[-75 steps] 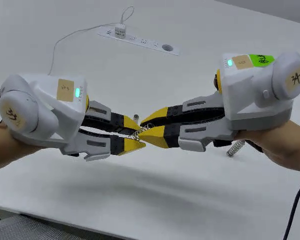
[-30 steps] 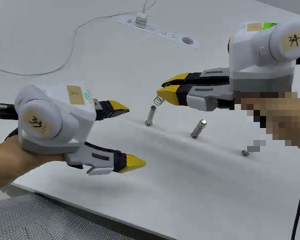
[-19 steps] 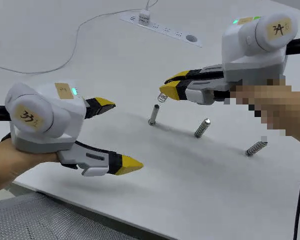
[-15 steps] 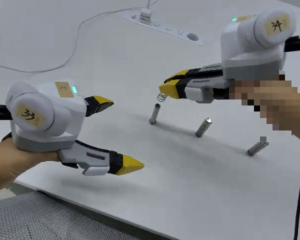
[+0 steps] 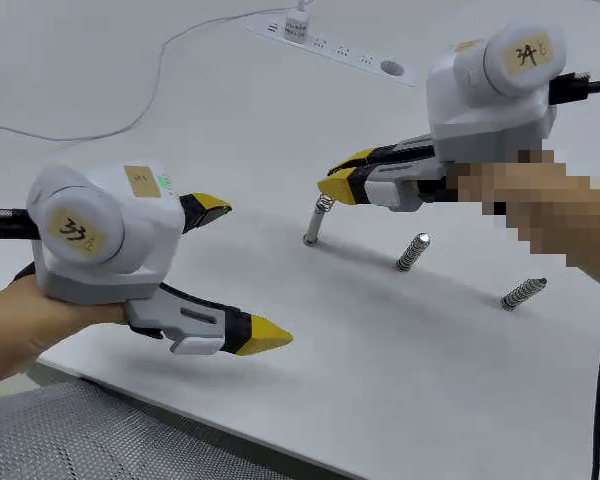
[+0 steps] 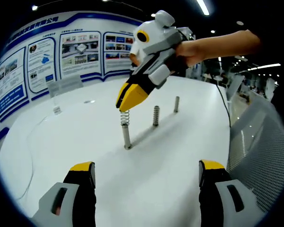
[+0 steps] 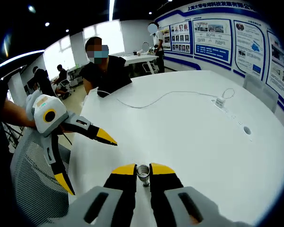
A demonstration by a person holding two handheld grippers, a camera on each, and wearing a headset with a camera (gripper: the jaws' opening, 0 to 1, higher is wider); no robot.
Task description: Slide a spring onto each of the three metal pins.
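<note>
Scene: A person works 2 hand-held grippers over a white tabletop (image 5: pixel 380 390), threading springs onto a row of 3 upright metal pins.

Bare pin: The bare pin (image 5: pixel 310 230) stands upright at the end of the row and serves here as the landmark.

Spring: The spring (image 5: pixel 323 205) hangs directly above the bare pin, with its lowest coils at the pin's tip. Whether they have caught over the tip is too fine to tell.

Right hand-held gripper: The right hand-held gripper (image 5: pixel 327 187) has its jaws pinched almost together on the spring's upper coils. It sits just above the bare pin and reaches in from the side of the other 2 pins.

Left hand-held gripper: The left hand-held gripper (image 5: pixel 242 272) has its jaws spread wide and grasps nothing. It is held well apart from the bare pin, on the side away from the other pins.

Other pins: The middle pin (image 5: pixel 413 251) and the end pin (image 5: pixel 523 292) each wear a spring already, lined up beyond the bare pin.

Power strip: A power strip (image 5: pixel 325 45) lies far behind the bare pin.

Step in hand: By the look of it, this is the seating of the 3rd and last spring.

Doing it well: The spring's axis should stay in line with the bare pin as it goes straight down. The pinch should ease only once several coils surround the shaft. A tilted spring would likely snag on the tip or buckle, and one let go early could hop off and roll away.
</note>
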